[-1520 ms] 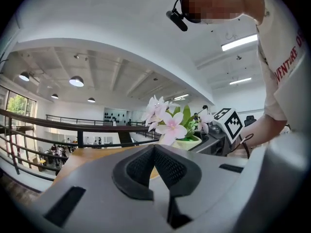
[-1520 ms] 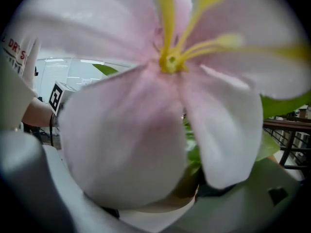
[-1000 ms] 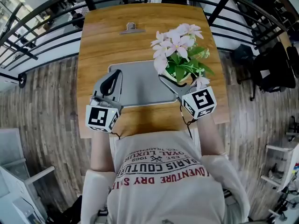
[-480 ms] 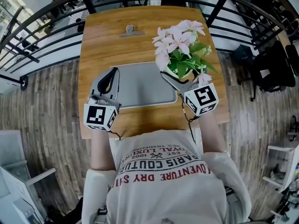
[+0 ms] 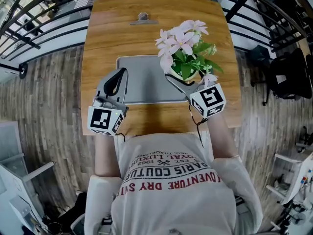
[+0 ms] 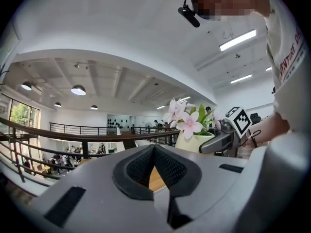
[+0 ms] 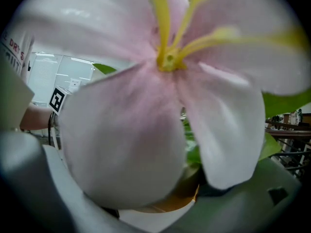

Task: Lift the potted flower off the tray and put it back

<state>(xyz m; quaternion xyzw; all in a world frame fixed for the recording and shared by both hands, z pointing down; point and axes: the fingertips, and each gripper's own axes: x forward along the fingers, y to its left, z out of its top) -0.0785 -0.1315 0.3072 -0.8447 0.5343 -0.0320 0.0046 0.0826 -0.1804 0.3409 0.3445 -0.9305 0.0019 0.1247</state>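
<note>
Wooden worktop (image 5: 102, 28), grey tray (image 5: 142, 84) | right tool (image 5: 178, 82) clamped on pot (image 6: 190, 142) | left tool (image 5: 121, 73) closed, empty, at tray edge

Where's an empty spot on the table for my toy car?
The middle of the tray is bare, between the left claw and the flower pot. The table is bare too, between the clip and the tray's far edge. It is crowded at the tray's right end, where the right claw grips the pot.
</note>
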